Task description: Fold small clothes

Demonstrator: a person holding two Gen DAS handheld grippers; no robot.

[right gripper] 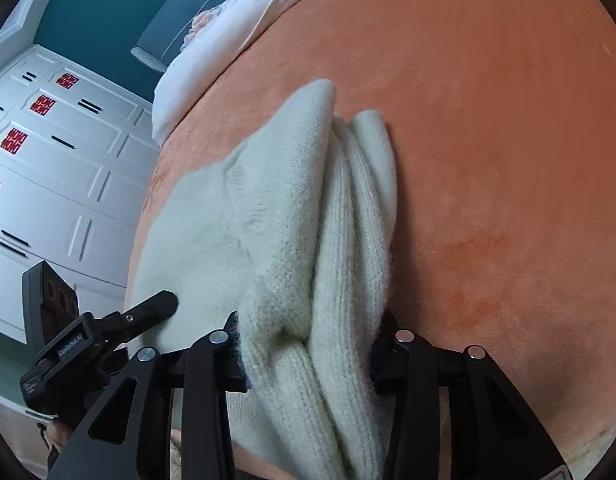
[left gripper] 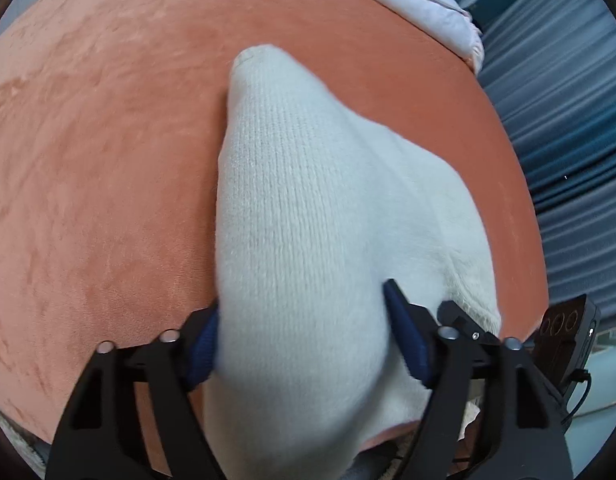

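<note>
A cream knitted garment [left gripper: 308, 208] lies on an orange velvet surface [left gripper: 100, 160]. My left gripper [left gripper: 304, 340] is shut on one bunched edge of it, with the fabric filling the space between the blue-padded fingers [left gripper: 407, 336]. In the right wrist view my right gripper [right gripper: 308, 344] is shut on another bunched, ribbed part of the garment [right gripper: 292, 208], which hangs over and hides the fingertips. The left gripper [right gripper: 152, 308] shows at the lower left of that view, touching the cloth.
White bedding [left gripper: 427, 4] lies at the far edge of the orange surface [right gripper: 487, 140]. Blue pleated curtains [left gripper: 567, 128] hang to the right. A white cabinet with red stickers [right gripper: 48, 168] and a teal wall stand to the left in the right wrist view.
</note>
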